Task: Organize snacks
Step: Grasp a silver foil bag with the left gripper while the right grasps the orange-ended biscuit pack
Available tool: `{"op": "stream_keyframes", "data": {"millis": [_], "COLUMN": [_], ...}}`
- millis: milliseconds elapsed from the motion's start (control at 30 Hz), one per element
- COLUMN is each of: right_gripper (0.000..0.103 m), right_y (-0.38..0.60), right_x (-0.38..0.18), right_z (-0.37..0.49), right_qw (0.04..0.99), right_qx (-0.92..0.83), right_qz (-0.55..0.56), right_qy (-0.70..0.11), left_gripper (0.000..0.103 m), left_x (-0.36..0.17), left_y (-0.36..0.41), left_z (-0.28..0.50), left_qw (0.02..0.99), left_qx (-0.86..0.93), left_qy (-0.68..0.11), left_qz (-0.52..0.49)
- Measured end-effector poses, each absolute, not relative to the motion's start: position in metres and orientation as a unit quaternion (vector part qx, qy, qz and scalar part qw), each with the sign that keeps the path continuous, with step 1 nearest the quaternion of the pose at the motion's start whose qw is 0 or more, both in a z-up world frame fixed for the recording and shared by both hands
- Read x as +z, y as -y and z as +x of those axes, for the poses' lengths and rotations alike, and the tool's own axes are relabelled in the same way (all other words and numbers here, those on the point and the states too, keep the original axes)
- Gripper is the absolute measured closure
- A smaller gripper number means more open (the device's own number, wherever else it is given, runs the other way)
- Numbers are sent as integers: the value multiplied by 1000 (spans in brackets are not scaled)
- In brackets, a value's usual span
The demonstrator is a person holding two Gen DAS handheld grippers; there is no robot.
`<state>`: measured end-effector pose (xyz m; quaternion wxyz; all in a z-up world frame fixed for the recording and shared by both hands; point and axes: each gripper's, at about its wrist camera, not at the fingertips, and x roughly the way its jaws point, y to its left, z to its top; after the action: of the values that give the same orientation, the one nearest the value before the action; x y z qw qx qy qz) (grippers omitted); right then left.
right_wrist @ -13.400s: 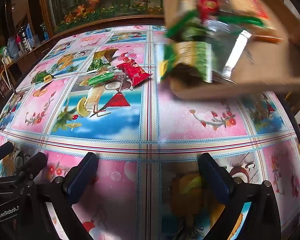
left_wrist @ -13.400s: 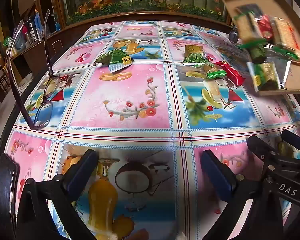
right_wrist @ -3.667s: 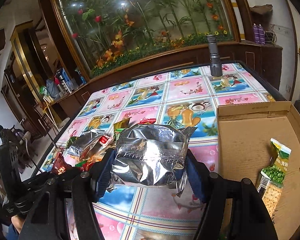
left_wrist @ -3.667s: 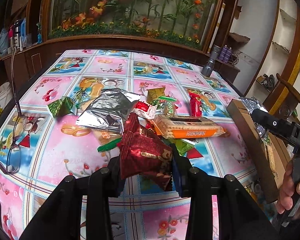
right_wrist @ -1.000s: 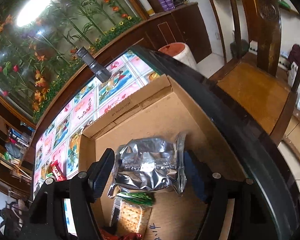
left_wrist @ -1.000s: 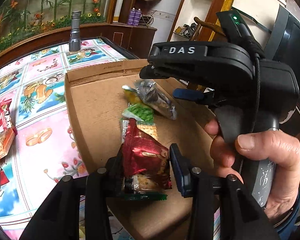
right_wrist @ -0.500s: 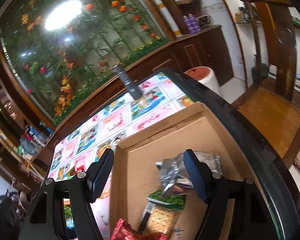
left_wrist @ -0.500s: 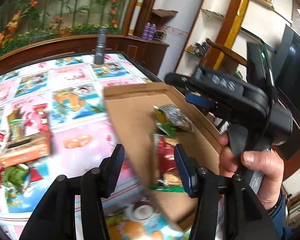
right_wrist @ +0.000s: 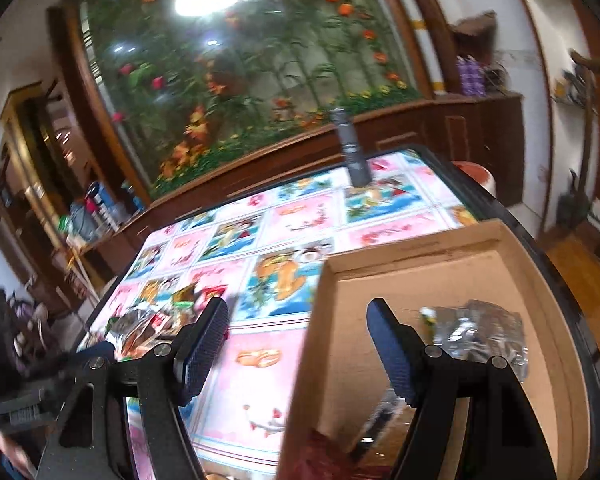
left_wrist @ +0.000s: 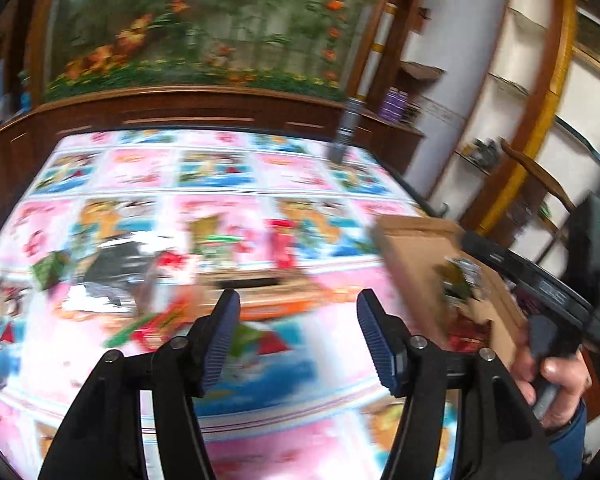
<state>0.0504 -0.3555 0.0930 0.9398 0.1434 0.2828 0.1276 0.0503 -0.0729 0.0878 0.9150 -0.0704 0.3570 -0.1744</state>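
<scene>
The loose snack packets (left_wrist: 148, 276) are seen heaped at centre left of the left wrist view, on the patterned tablecloth (left_wrist: 284, 364); others, a silver bag (right_wrist: 480, 328) among them, lie in the cardboard box (right_wrist: 416, 248) at lower right of the right view. They are judged light, crinkly and slippery, best pinched across a flat middle. The left gripper (left_wrist: 296, 340) is opening and empty; the right gripper (right_wrist: 296, 348) is held wide, empty. A planted glass wall (right_wrist: 240, 80) and wooden cabinets are seen behind.
</scene>
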Motion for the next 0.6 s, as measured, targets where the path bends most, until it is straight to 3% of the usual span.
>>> {"op": "stream_keyframes", "data": {"millis": [167, 267, 600], "right_gripper": [25, 25, 25], "right_y": [328, 313, 307], "right_x": [94, 94, 92], "right_z": [42, 38, 37], "right_qw": [938, 941, 938], "right_qx": [171, 180, 190], "right_qz": [131, 105, 99], "right_qy": [-271, -268, -272], "left_gripper": [37, 26, 25], "left_x": [81, 74, 41], "left_y": [20, -9, -20], "left_z": [65, 78, 124], "left_qw": [920, 918, 895], "left_qx": [-98, -49, -9], "left_qy": [-372, -387, -443], "left_qz": [-79, -75, -46]}}
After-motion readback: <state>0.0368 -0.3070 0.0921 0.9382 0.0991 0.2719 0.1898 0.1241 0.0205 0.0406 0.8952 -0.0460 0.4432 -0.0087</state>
